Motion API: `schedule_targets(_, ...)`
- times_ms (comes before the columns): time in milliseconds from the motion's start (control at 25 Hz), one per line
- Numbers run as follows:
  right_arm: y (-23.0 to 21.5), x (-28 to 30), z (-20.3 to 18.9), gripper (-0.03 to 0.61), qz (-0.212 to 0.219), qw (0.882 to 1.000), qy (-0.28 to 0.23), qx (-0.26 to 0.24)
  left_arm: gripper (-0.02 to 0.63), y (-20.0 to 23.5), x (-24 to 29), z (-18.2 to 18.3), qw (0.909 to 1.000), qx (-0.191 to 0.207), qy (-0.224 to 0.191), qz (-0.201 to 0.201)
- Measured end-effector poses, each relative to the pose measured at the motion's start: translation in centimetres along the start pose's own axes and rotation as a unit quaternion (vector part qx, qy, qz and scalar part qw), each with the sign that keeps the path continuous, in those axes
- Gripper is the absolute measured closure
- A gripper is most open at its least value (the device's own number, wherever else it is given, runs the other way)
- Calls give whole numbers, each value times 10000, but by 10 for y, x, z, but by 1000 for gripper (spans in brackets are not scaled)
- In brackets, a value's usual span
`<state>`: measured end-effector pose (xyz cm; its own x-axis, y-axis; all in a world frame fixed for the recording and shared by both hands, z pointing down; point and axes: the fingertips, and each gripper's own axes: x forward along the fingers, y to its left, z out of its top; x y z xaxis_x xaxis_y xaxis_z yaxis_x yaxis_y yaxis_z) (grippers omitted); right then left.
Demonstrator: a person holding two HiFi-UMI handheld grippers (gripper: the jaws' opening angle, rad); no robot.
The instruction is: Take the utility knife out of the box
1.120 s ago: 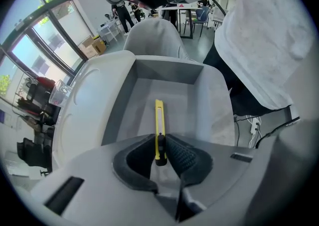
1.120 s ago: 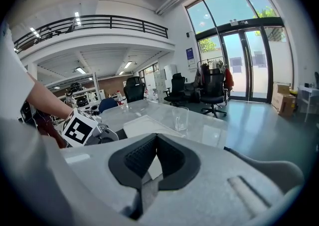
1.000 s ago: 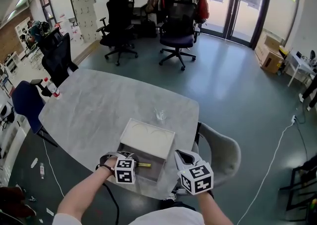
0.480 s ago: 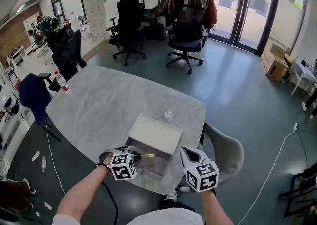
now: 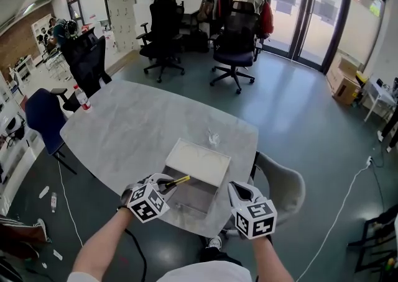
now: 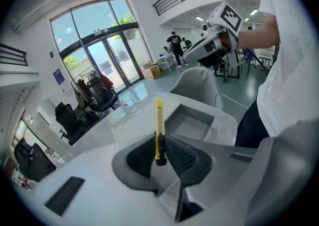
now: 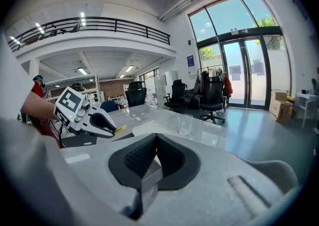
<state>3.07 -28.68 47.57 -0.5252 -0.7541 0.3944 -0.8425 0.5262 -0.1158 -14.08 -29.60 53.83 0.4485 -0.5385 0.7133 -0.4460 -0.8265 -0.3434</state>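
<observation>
The utility knife (image 5: 176,181) is slim and yellow with a black slider. My left gripper (image 5: 163,186) is shut on its rear end. It holds the knife in the air over the near left corner of the open grey box (image 5: 190,199). In the left gripper view the knife (image 6: 159,129) sticks straight out from between the pads, above the box (image 6: 195,123). My right gripper (image 5: 239,192) hovers at the box's near right corner, shut with nothing in it. From the right gripper view the left gripper (image 7: 97,121) shows with the yellow knife tip (image 7: 120,129) poking out.
The box's white lid (image 5: 199,161) lies flat just beyond the box. A clear glass (image 5: 213,137) stands farther back on the grey table (image 5: 137,128). A bottle (image 5: 81,98) stands at the table's far left edge. A grey chair (image 5: 285,182) is to my right, with office chairs beyond.
My left gripper has risen out of the box with the knife and rolled, so the knife now points up and right. The right gripper shifted slightly.
</observation>
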Motion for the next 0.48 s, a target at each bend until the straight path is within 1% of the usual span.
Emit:
schedule_targets(120,4,-5,1,574,-11,10000,-29,-53,552,4,-14,5,9990,-283,-264,219)
schedule_targets(240,7,-11,2,574,-17,9999,-79,-93,552,6,-24,9,9962,-568,-489,449)
schedule_targets(360,9,-18,2,574,1,9999,-117,-116,552,4,-35,13,9912,-901,-716,654)
schedule_targets(480,13,-24,3,574,-4,9998,-159,-119,552,7,-47,15,9830,-1268,-981,890)
